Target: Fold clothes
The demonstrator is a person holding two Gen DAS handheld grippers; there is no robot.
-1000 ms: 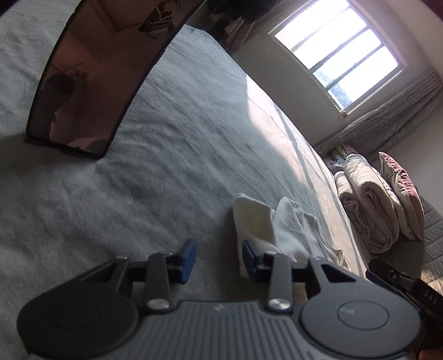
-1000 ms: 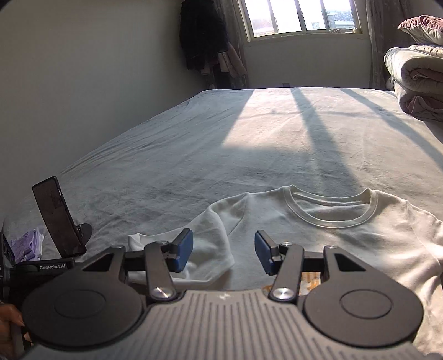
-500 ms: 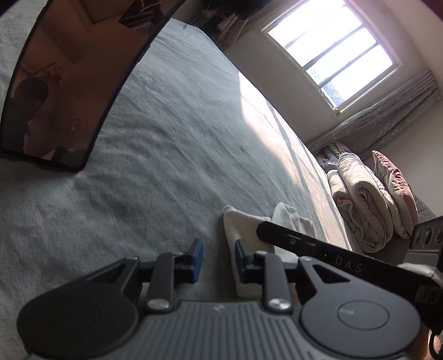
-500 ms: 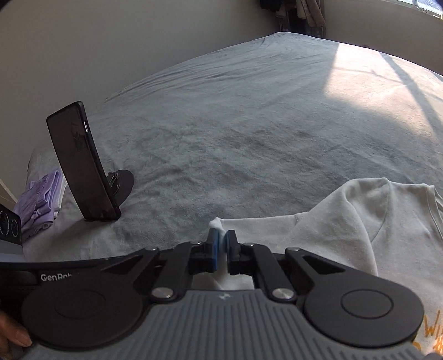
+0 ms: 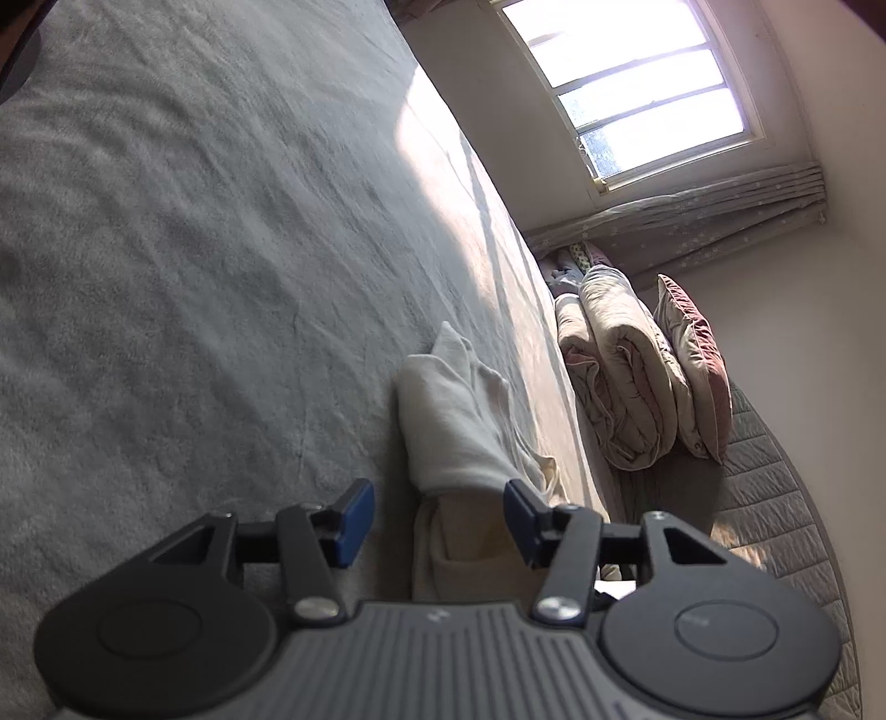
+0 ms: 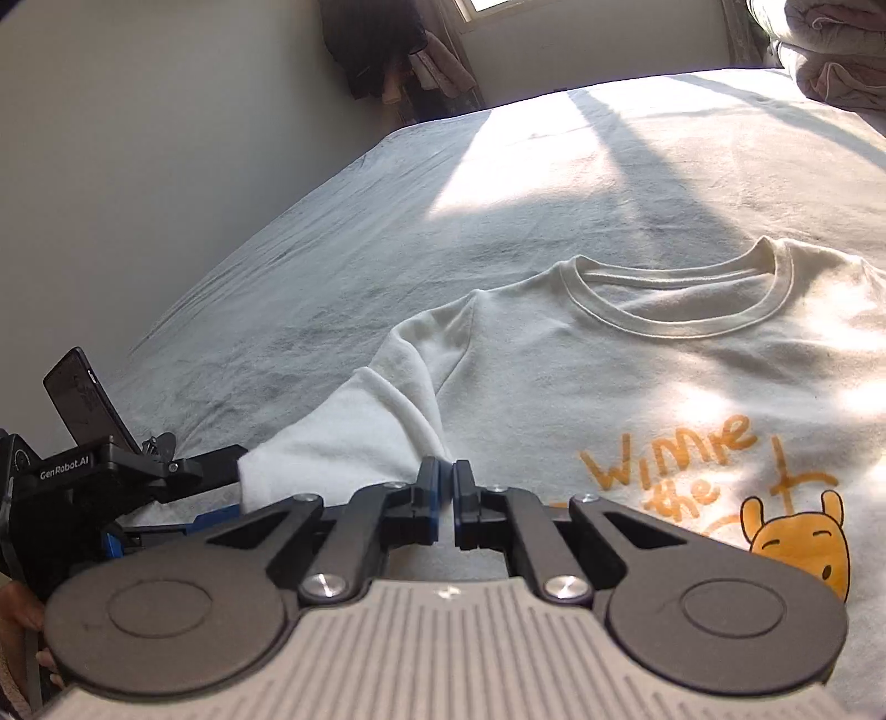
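Observation:
A cream T-shirt (image 6: 664,376) with an orange bear print lies face up on the grey bed (image 6: 387,232). My right gripper (image 6: 446,493) is shut on the shirt's left sleeve (image 6: 343,443) and holds it lifted and folded over toward the chest. In the left wrist view the raised sleeve (image 5: 448,426) stands just ahead of my left gripper (image 5: 437,518), which is open, with the cloth between its blue pads but not pinched. The left gripper also shows at the left of the right wrist view (image 6: 111,498).
A dark phone on a stand (image 6: 83,399) sits at the bed's left edge. Rolled quilts (image 5: 626,365) and a pink pillow (image 5: 698,360) lie at the bed's far right. A window (image 5: 631,83) and dark hanging clothes (image 6: 382,44) are at the back.
My right gripper has lifted the sleeve and carried it right over the shirt's chest. My left gripper has opened wider and swung away from the phone toward the sleeve.

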